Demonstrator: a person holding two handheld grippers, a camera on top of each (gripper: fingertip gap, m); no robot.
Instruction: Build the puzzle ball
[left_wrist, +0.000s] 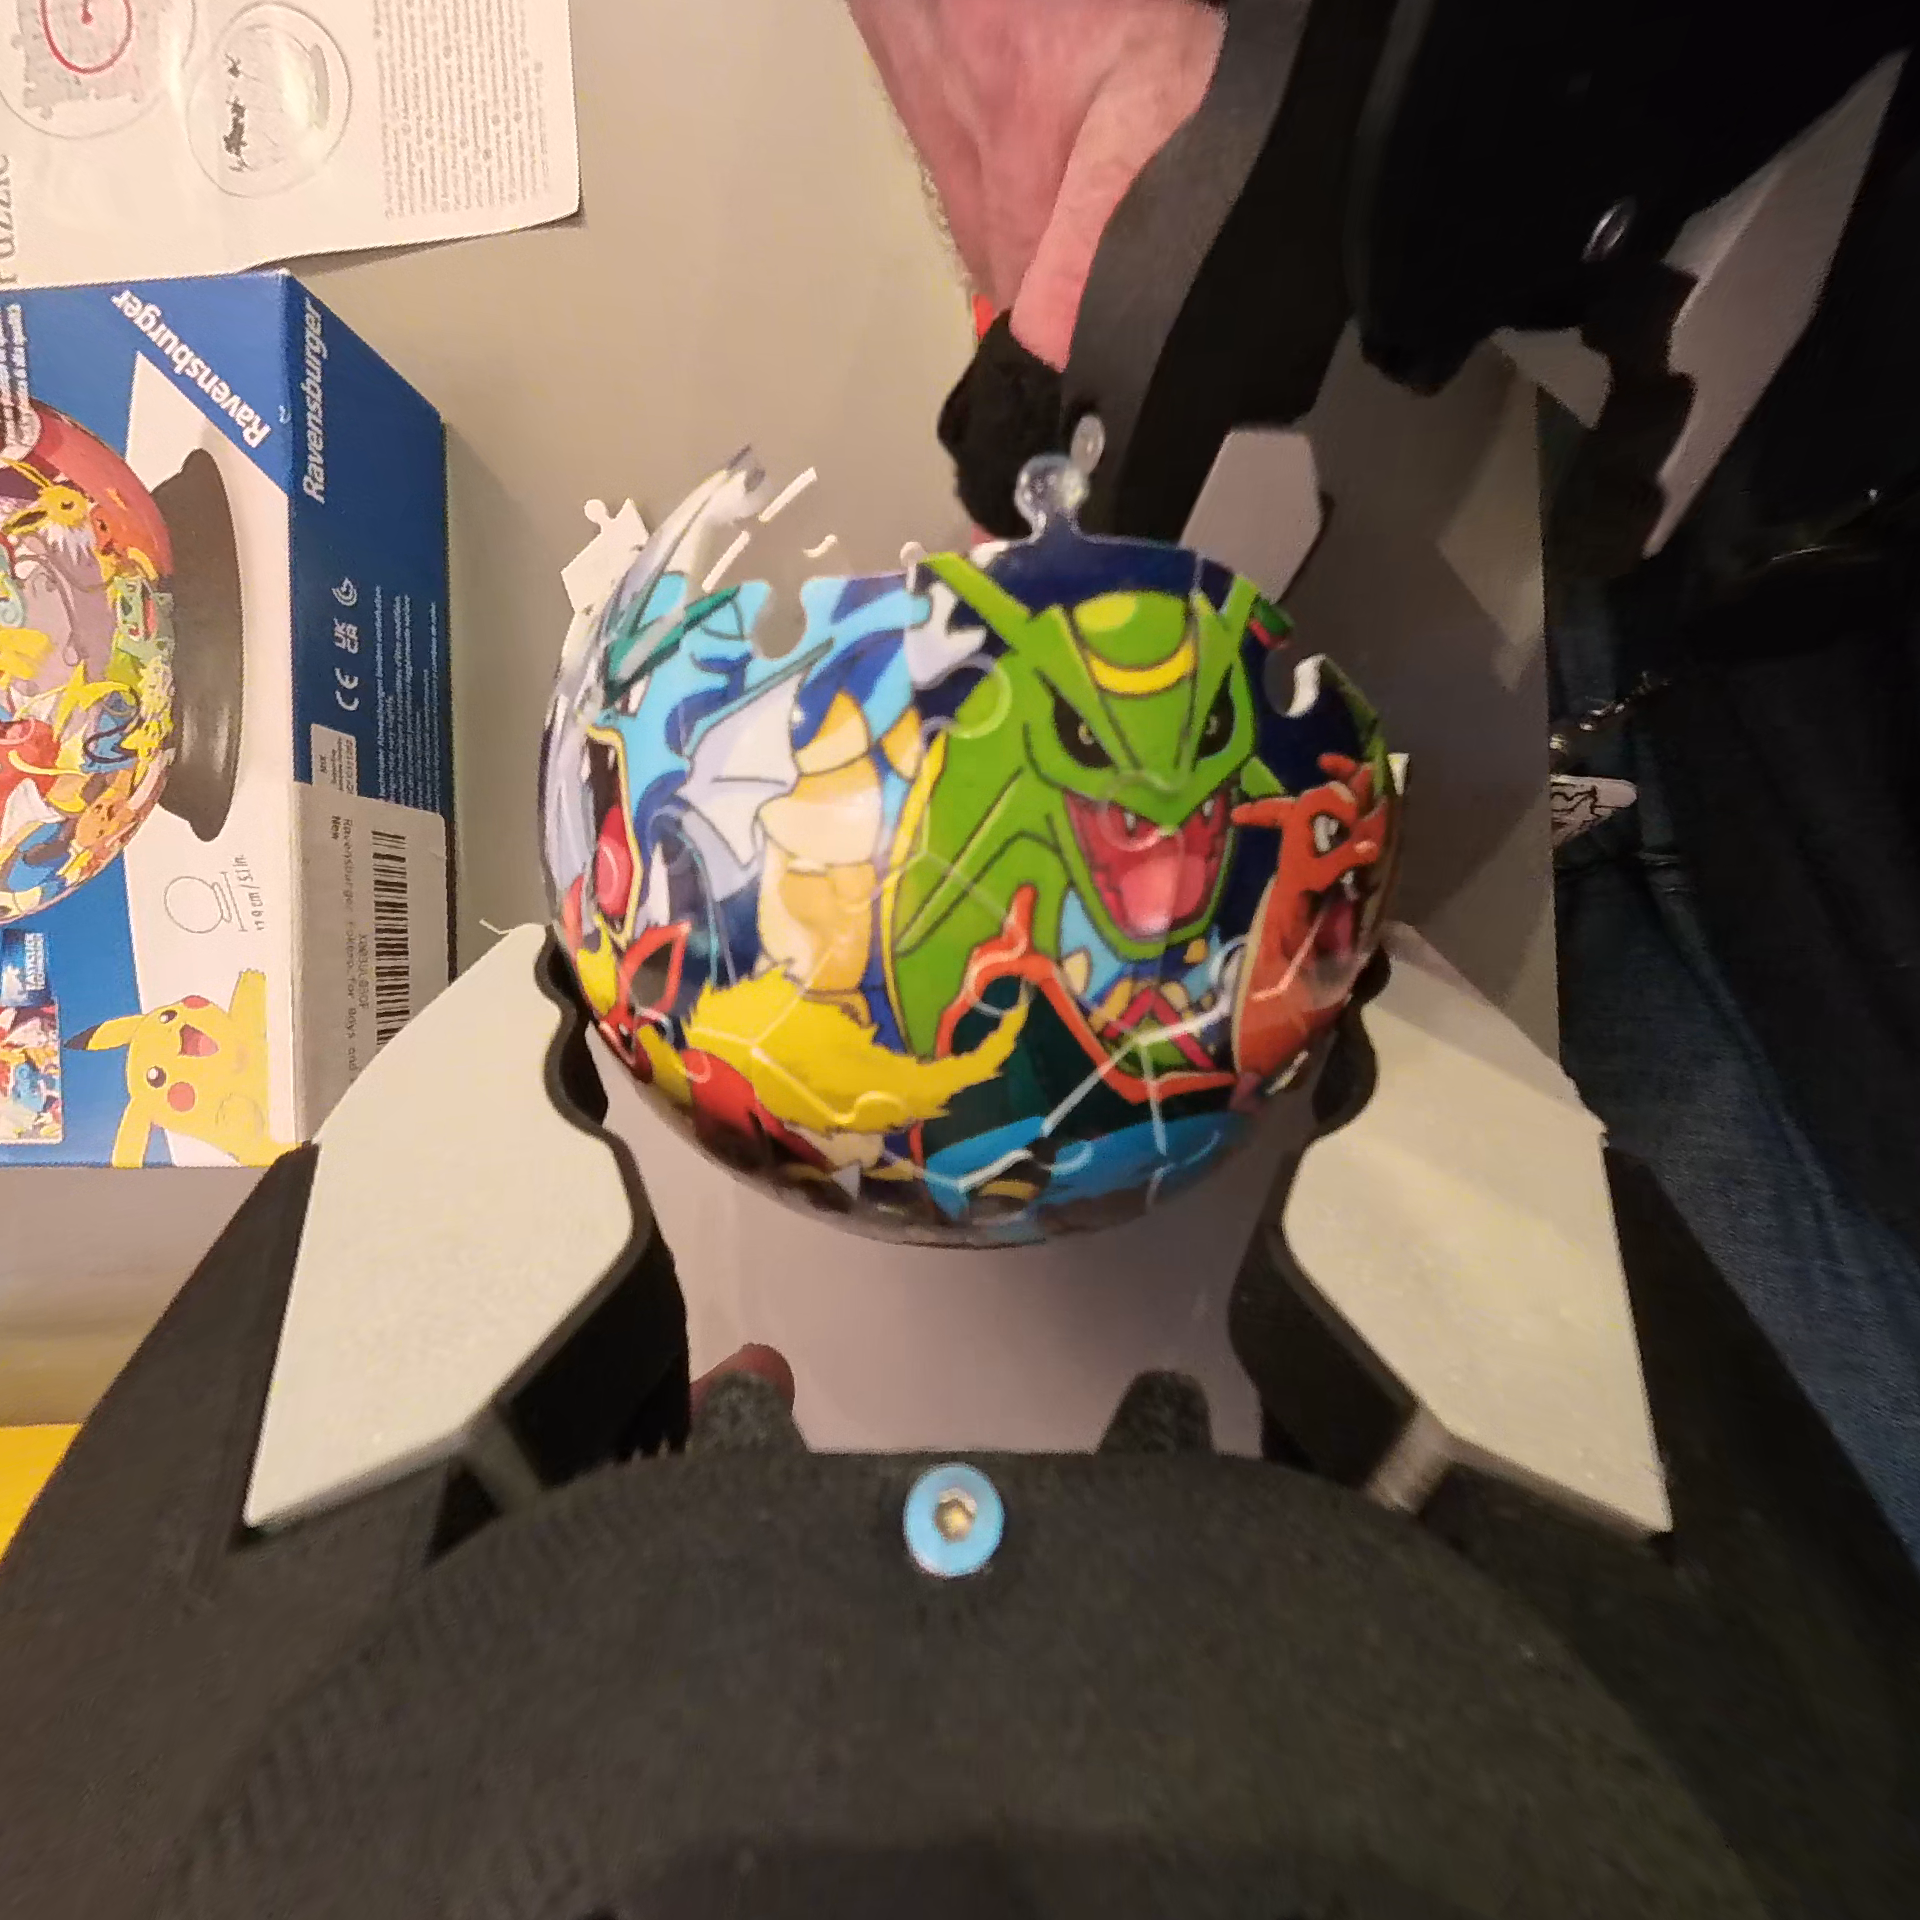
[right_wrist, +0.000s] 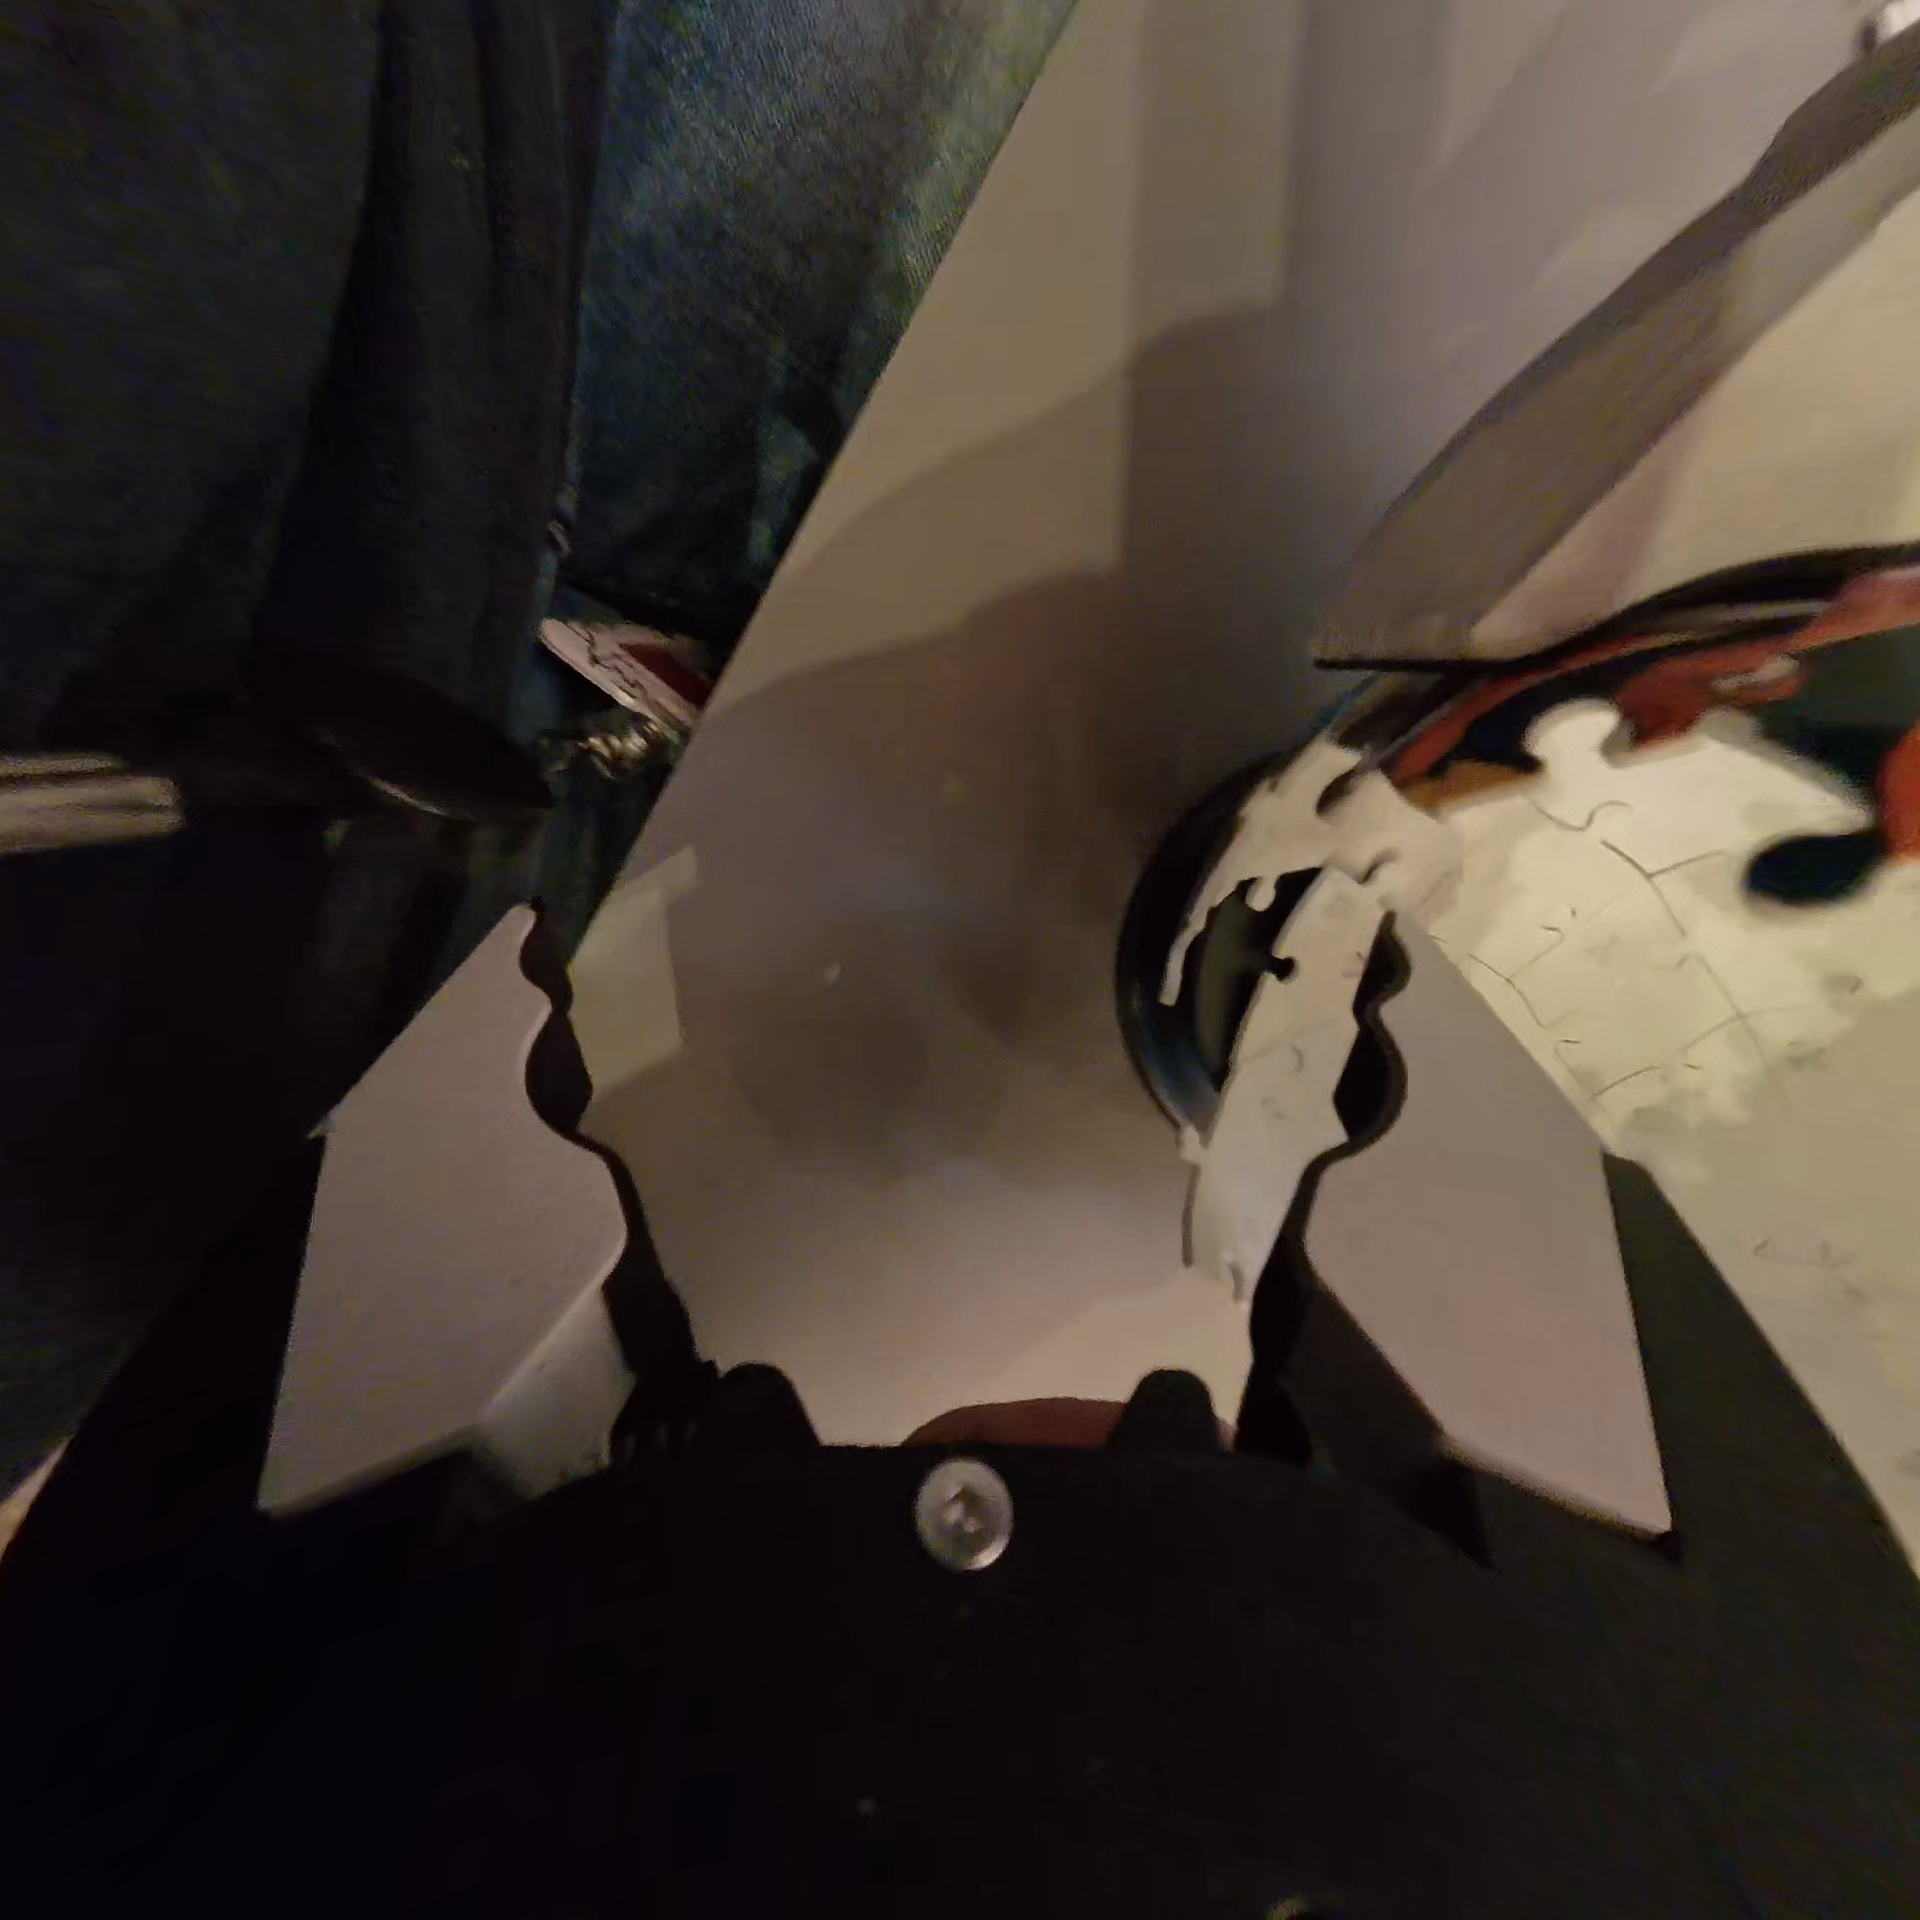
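Grey tabletop (left_wrist: 727, 312) fills the background ahead of the left gripper (left_wrist: 961, 997), with a blue puzzle box (left_wrist: 229, 675) off to its left and a printed leaflet (left_wrist: 312, 114) beyond that, farther out. Past the table edge on the gripper's right, dark clothing shows; nothing more of the room is in view.

Left gripper clamps the ball (left_wrist: 966, 883) between its two fingers, one on each flank, holding it up off the table. Judging by the shell, most of the ball is built: the printed pieces form a closed band all round the near side. What is left looks like the cap on the far side, where the rim is jagged and tabs stick out over an open gap.

Right gripper (right_wrist: 966, 997) stands spread wide, nothing pinched between its fingers. In its own view its right finger lies against a white piece (right_wrist: 1268, 1060) at the ball's edge, beside a dark hole (right_wrist: 1221, 961); whether that piece is seated I cannot tell. From the left view it reaches in from beyond the ball, a hand (left_wrist: 997, 156) behind it
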